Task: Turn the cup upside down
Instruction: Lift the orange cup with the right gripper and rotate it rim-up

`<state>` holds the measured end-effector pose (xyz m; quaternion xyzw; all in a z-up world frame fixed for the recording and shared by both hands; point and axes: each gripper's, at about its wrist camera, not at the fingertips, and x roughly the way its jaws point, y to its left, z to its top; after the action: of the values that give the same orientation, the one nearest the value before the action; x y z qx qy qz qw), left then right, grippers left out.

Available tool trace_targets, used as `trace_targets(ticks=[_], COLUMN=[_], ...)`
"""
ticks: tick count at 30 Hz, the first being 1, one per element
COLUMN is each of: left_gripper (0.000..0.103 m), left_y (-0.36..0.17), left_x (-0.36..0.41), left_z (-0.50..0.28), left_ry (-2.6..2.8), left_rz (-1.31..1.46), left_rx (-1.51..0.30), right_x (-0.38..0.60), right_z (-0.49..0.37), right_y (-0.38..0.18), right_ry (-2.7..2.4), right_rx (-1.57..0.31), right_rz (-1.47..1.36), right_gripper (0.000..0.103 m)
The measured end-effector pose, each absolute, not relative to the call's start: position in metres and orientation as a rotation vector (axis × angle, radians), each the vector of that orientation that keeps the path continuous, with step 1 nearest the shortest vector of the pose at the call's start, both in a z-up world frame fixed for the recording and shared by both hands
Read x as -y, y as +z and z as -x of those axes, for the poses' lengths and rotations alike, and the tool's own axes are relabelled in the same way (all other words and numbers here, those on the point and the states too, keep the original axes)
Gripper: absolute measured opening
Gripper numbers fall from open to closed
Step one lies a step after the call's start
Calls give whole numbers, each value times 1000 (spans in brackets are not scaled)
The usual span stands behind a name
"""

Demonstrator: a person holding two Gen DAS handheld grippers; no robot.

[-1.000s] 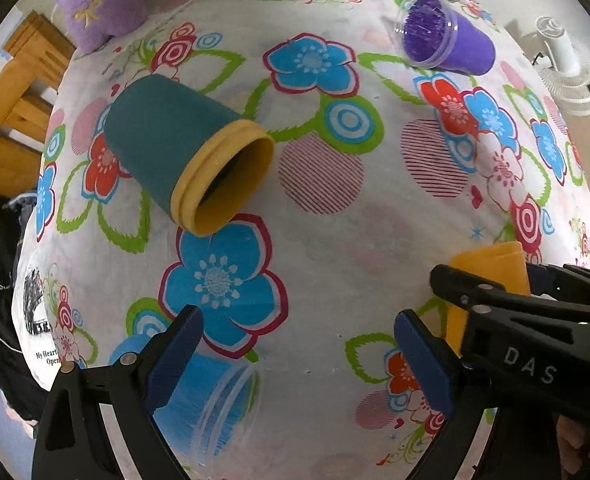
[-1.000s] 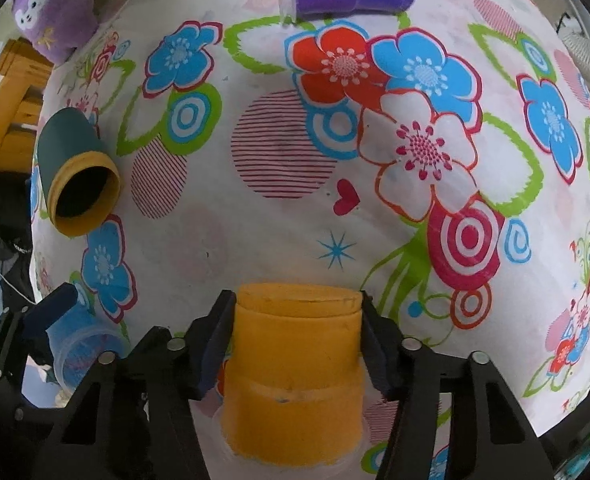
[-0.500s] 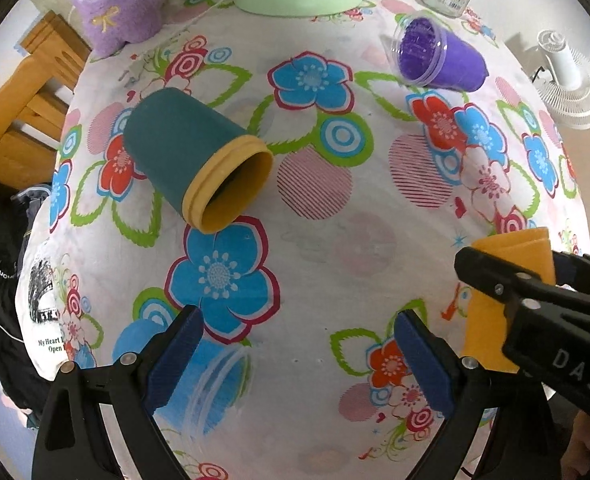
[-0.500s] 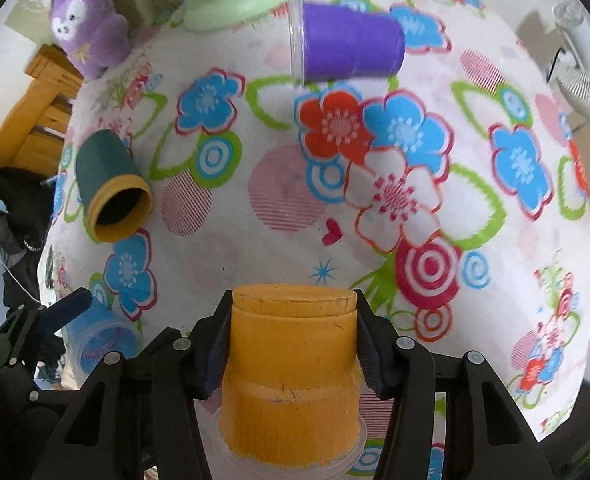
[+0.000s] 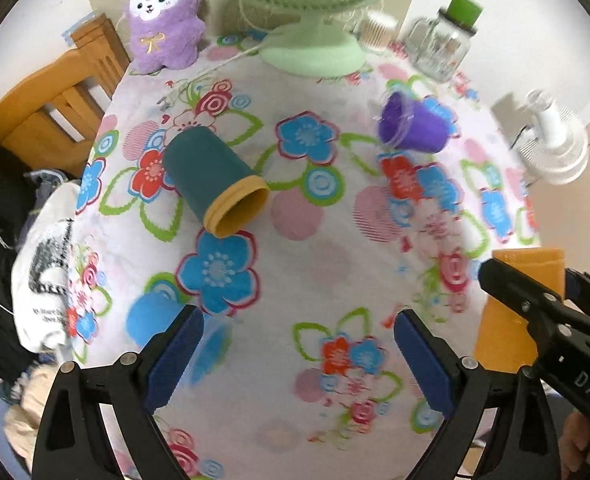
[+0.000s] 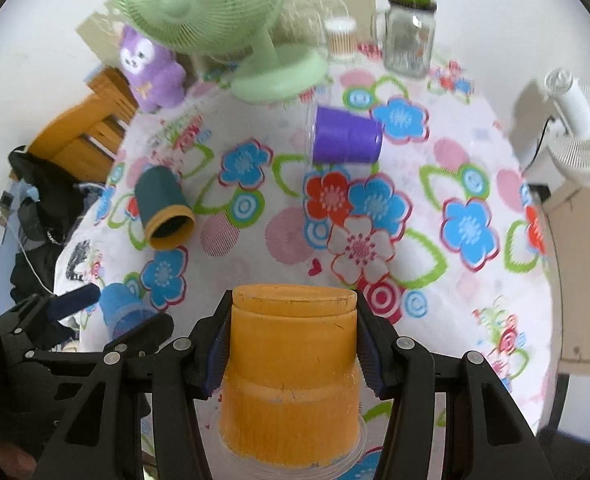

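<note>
Bright even daylight, slight motion blur, fisheye-bent edges

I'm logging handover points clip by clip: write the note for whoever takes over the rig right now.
Right gripper: shut on the orange plastic cup, closed end up, clear rim down, over the flowered tablecloth; contact with the cloth cannot be told.
Left gripper: open, empty, hovering over the cloth.
Lying on their sides: dark green cup with yellow rim, purple cup, blue cup near the left fingers.
Done: orange cup appears inverted.
Left: set it down and release, then probably the other three cups.
</note>
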<state>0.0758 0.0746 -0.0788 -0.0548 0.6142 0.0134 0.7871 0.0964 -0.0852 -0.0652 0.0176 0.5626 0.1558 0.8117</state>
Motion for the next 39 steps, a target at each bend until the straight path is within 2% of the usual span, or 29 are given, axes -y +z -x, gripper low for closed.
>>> trace_targets(ticks=[9,21,25,32,39], left_gripper=[97,97,97,97,97], left_y=[-49,-56,-67,-104,-128], left_x=[-51,-44,-43,-43,-45], left_z=[-35,-1,1,-4,-6], left_ry=[67,132,137,138,137], left_rz=[155,164,157,140,94], left_rx=[-1240,-1165,-1148,-1169,-1203], right_x=[108,116,111,104,107], right_z=[-62,-37,-32,-42,-47], right_y=[-37,-41,-52,-98,-128], right_ry=[410,451,478,475,451], right_rx=[-1027,-810,-739,-769,-721], right_rz=[35,49,65,43,-10], right_gripper=[57,57,57,57,57])
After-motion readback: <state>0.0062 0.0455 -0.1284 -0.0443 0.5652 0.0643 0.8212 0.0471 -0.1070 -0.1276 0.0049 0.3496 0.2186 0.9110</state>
